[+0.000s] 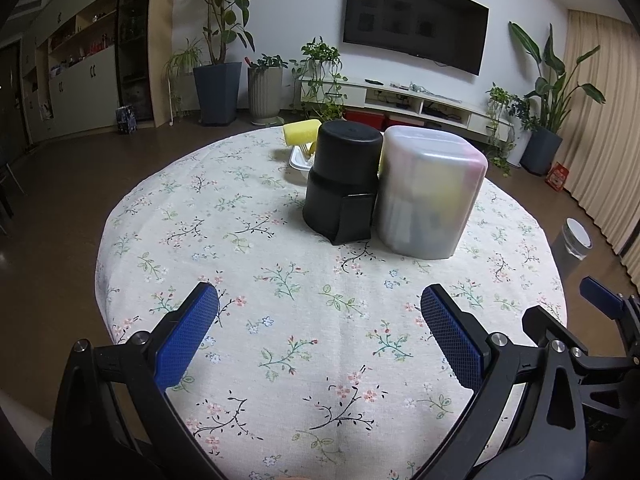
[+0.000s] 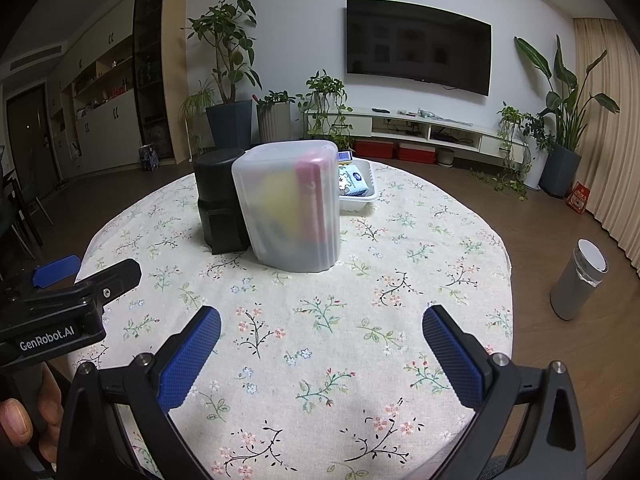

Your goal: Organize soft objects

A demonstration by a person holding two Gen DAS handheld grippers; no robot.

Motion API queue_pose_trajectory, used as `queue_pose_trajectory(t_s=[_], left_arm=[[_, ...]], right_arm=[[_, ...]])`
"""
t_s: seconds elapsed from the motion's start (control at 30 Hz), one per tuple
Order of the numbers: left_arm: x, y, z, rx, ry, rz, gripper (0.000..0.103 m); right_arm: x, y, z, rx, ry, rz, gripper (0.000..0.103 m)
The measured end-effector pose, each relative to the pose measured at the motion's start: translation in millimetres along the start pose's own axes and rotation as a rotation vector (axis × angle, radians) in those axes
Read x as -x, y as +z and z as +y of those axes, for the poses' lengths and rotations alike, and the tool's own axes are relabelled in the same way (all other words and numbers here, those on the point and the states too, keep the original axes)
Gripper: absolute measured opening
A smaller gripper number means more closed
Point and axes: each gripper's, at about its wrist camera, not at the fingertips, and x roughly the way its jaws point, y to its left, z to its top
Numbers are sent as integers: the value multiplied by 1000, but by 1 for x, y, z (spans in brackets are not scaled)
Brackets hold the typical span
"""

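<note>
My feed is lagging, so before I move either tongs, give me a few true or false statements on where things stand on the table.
1. Both tongs, left tongs and right tongs, are open and empty. True.
2. The black container stands apart from the translucent container. False: they stand side by side, touching.
3. The yellow sponge lies in front of the containers. False: it sits behind them, at the white tray.
4. The translucent container holds coloured items. True.
</note>
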Motion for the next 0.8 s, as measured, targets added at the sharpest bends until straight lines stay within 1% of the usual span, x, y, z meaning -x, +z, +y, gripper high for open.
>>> queue_pose_trajectory(t_s=[0.33, 0.53, 0.67, 0.8], left_arm=[[2, 1, -2, -3, 2, -18, 103], [2, 1, -1, -3, 3, -20, 103], [2, 2, -2, -5, -13, -17, 103], [2, 3, -1, -5, -4, -17, 103]], right_arm=[[0, 0, -1, 2, -1, 0, 103], [0, 0, 0, 1, 0, -1, 103], [0, 0, -1, 2, -1, 0, 103], [1, -2, -1, 2, -1, 0, 103]])
